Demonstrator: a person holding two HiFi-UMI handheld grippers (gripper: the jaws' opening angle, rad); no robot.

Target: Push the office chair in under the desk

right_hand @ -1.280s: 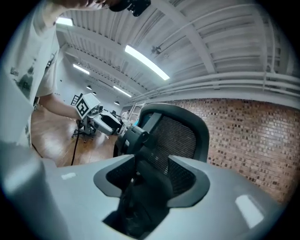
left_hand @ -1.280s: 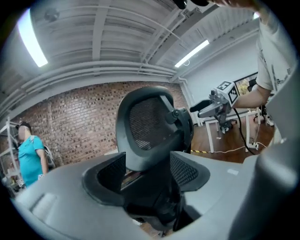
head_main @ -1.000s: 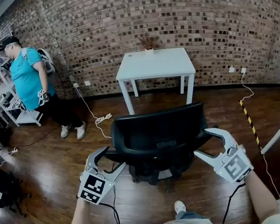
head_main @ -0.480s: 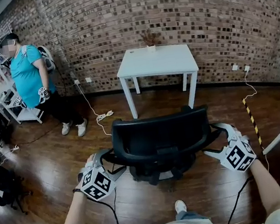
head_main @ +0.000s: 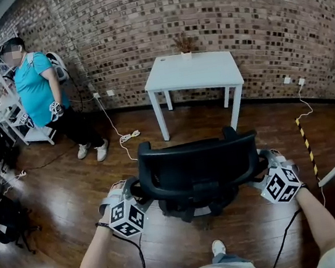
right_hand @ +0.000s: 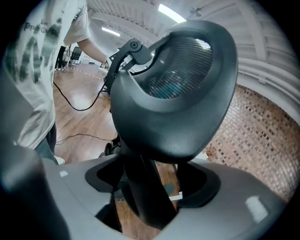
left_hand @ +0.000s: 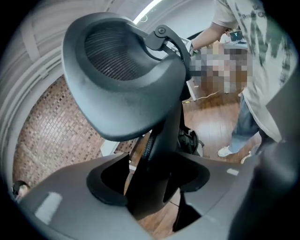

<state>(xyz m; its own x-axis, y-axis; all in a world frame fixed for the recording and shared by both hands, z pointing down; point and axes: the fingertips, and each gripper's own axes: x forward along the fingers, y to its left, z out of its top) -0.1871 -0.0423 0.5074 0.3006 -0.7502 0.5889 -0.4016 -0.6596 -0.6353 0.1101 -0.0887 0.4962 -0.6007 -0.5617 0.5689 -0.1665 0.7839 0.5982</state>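
Fingers (left_hand: 70, 206) of the left gripper (left_hand: 154, 183) stand apart astride the left armrest post (left_hand: 159, 154). They have just been closing, but a sliver of floor shows between one pad and the post; the other side is too dark to judge. The right gripper (right_hand: 150, 187) likewise straddles the right armrest post (right_hand: 140, 187), its jaws wide after closing slightly, with a gap on one side. From the head view, both grippers' tips vanish behind the office chair (head_main: 200, 166), whose backrest also hides its seat and most of its base. It stands on the wood floor (head_main: 58, 196), short of the near edge of the white desk (head_main: 194, 71), not under it. The desk sits at the floor's far edge by the brick wall (head_main: 250, 18).
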